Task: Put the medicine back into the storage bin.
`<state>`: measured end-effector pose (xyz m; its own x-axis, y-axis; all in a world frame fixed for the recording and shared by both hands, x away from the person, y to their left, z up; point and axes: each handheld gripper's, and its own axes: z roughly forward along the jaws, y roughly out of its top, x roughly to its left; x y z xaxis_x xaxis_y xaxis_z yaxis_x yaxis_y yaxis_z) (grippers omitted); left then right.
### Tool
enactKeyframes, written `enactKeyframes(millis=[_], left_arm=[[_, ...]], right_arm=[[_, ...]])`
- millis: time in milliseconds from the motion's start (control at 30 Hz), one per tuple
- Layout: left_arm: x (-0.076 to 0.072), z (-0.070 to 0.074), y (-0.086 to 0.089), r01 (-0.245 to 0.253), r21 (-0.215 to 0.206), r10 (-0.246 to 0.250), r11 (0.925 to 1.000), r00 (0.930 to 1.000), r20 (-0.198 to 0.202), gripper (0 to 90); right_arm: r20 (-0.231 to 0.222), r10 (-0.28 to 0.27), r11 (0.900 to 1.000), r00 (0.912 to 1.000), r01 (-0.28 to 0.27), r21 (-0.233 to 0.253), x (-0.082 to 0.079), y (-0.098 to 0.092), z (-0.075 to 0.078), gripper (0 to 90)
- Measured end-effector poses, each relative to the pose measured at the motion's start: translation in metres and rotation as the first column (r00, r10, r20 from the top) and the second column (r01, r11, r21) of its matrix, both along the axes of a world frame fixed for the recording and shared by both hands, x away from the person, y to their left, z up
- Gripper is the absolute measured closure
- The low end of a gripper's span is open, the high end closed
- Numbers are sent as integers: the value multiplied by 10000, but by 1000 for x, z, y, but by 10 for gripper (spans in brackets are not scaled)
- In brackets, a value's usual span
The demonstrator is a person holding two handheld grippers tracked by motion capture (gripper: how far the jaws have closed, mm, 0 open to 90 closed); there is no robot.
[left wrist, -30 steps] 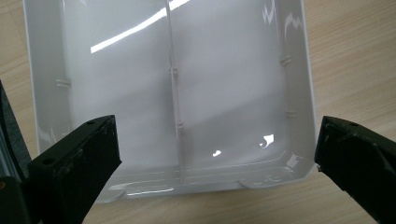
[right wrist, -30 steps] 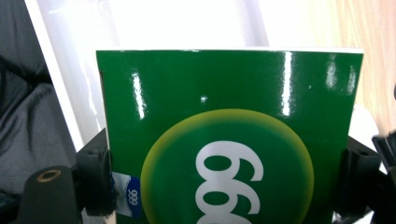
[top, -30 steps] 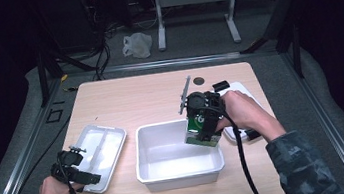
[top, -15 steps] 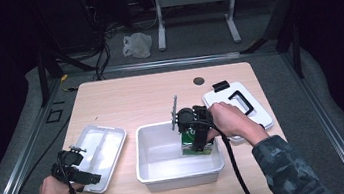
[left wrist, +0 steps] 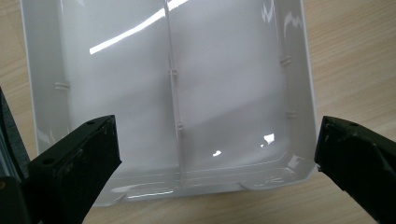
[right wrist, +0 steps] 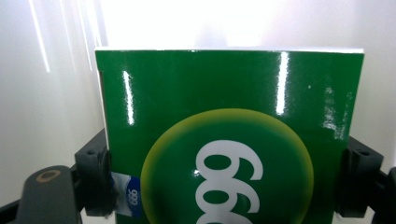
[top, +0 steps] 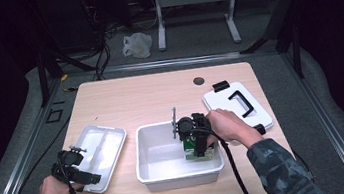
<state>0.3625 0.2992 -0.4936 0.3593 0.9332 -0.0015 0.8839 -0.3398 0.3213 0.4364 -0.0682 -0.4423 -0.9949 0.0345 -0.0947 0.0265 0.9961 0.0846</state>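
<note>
The right gripper [top: 197, 146] squeezes a green box [right wrist: 229, 140] inside the white tub [top: 150, 173]. The left gripper [left wrist: 215, 154] is wide apart over a white tray [left wrist: 140, 70].

Green cardboard box [top: 198, 150] sits inside white plastic bin [top: 155, 175], between divided white tray [top: 109, 135] left and handled white lid [top: 221, 103] right.

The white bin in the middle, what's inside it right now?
A green box sits inside the bin, at its right end, clamped in the right tool. The rest of the floor looks bare; the part under the box and tool is hidden.
</note>
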Motion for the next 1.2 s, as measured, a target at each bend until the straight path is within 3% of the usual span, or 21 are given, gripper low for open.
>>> enactKeyframes(millis=[533,867,1033,1133,1200], left_arm=[[0,0,0,56,24,-56,10000,10000,-11,0],[1,0,0,45,36,-45,10000,10000,9,0],[1,1,0,64,46,-64,10000,10000,15,0],[1,1,0,68,37,-68,10000,10000,19,0],[0,1,0,47,40,-48,10000,10000,52,0]], right_arm=[[245,246,9993,9994,-239,-282,2,4,-21,158],[270,436,9962,9987,-414,-763,2,9,-28,153],[51,391,9941,9992,-384,-1017,3,12,-31,149],[177,361,9954,9992,-343,-892,3,12,-33,147],[32,391,9920,9992,-384,-1200,4,13,-33,144]])
